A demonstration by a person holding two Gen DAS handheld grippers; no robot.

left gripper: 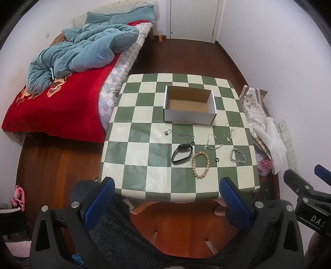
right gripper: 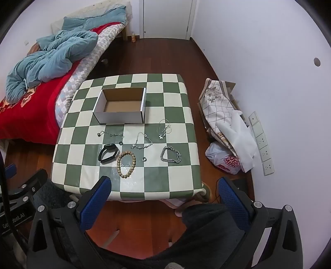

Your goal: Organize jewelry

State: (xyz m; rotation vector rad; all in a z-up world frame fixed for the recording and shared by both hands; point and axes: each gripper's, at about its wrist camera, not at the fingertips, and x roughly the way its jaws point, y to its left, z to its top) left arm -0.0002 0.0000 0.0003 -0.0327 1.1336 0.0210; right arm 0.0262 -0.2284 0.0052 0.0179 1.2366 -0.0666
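Gleaming chain bracelet [right gripper: 170, 154] — round wooden beads [right gripper: 126, 164]

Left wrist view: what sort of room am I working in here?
Most likely a bedroom: a bed with a rumpled blue quilt over a red blanket, a white door, and a small green-and-cream checkered table.

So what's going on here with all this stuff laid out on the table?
A person holds two grippers at the near edge of the checkered table, about to sort jewelry. The left gripper and right gripper are both open and hold nothing. A black wristband, a wooden bead bracelet, a silver chain bracelet, thin necklaces and small rings lie loose on the cloth. The cardboard box behind them is empty.
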